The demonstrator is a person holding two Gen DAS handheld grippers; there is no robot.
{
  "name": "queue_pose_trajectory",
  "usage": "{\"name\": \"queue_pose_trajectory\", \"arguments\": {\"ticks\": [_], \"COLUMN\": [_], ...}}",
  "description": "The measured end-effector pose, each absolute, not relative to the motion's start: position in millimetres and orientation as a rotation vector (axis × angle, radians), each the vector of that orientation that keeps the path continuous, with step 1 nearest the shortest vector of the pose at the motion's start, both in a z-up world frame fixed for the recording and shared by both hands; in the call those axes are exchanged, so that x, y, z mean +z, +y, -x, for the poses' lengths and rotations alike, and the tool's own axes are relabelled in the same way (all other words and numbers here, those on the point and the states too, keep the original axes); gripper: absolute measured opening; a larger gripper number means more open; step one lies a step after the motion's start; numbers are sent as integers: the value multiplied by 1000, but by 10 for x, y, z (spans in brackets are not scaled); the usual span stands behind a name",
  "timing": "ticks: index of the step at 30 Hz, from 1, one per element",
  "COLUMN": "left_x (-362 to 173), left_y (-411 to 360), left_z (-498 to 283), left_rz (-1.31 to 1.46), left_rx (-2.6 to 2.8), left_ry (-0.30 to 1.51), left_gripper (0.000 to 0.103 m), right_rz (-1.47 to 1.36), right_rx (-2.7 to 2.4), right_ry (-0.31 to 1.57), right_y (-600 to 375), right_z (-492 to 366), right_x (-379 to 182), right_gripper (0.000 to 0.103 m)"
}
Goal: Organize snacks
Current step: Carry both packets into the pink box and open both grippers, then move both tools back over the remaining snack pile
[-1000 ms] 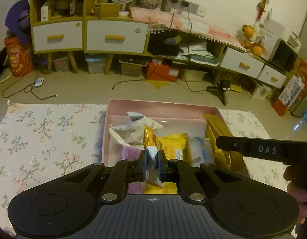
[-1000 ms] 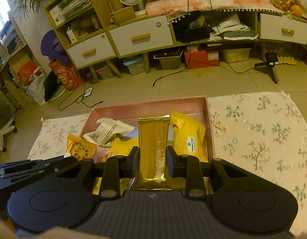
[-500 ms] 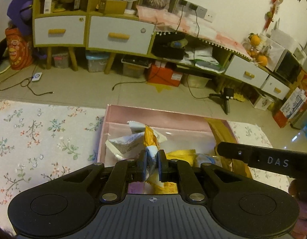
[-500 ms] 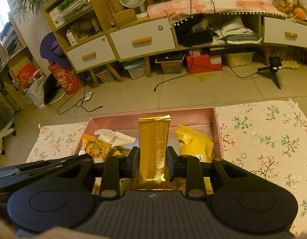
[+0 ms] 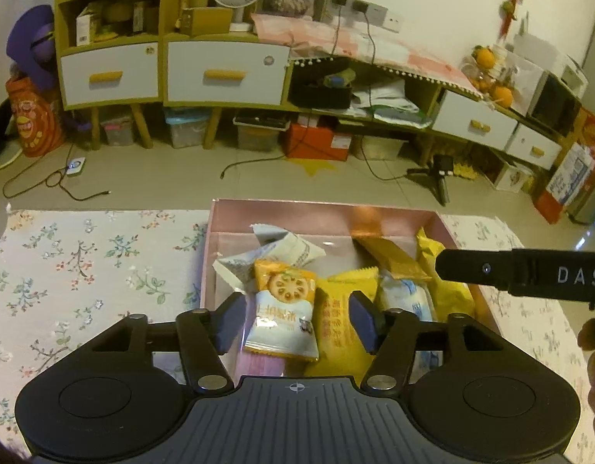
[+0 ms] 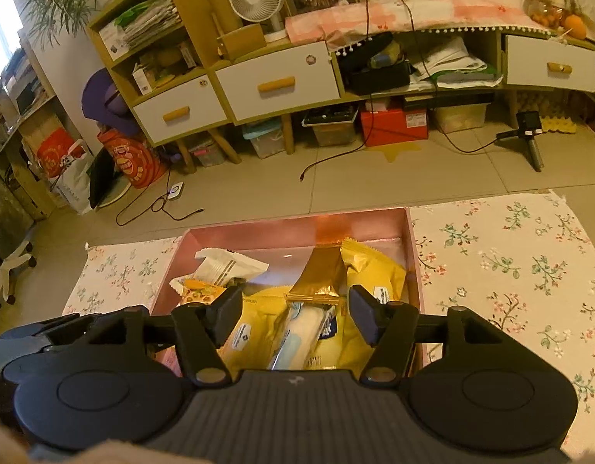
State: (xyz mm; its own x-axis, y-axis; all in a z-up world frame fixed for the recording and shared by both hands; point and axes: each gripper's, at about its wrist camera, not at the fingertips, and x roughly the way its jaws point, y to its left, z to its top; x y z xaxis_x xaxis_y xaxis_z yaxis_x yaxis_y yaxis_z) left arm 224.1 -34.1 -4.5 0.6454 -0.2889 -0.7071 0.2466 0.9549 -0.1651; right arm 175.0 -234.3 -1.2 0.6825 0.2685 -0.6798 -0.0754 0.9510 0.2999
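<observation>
- My left gripper (image 5: 293, 319) has just been opening; fingers spread, orange-and-white packet (image 5: 282, 311) lies loose between them in the pink box (image 5: 282, 208).
- My right gripper (image 6: 295, 315) likewise just opened; gold packet (image 6: 322, 274) released, its lower end hidden under other packets.
- Box's near wall hidden by both grippers.

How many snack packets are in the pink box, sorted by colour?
White packet: 1
Orange-and-white biscuit packet: 1
Yellow packets: 2
Gold packet: 1
White-and-blue packet: 1
Lilac packet, mostly hidden: 1
Total: 7 in view; more may lie underneath.
</observation>
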Motion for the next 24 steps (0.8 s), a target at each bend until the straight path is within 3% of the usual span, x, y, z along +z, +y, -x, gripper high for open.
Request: {"name": "queue_pose_trajectory", "arguments": {"ticks": [13, 24], "left_x": [44, 70], "left_y": [-307, -228], "left_z": [-1732, -1289], "left_rz": [-2, -23], "left_rx": [-335, -350], "left_ry": [834, 846], "left_gripper": [80, 88], "right_rz": [-215, -187], "right_rx": [201, 188], "right_ry": [792, 803], "right_y": [-2356, -2380], "right_z": [-1324, -976], "right_x": [85, 38], "right_gripper": [72, 81]}}
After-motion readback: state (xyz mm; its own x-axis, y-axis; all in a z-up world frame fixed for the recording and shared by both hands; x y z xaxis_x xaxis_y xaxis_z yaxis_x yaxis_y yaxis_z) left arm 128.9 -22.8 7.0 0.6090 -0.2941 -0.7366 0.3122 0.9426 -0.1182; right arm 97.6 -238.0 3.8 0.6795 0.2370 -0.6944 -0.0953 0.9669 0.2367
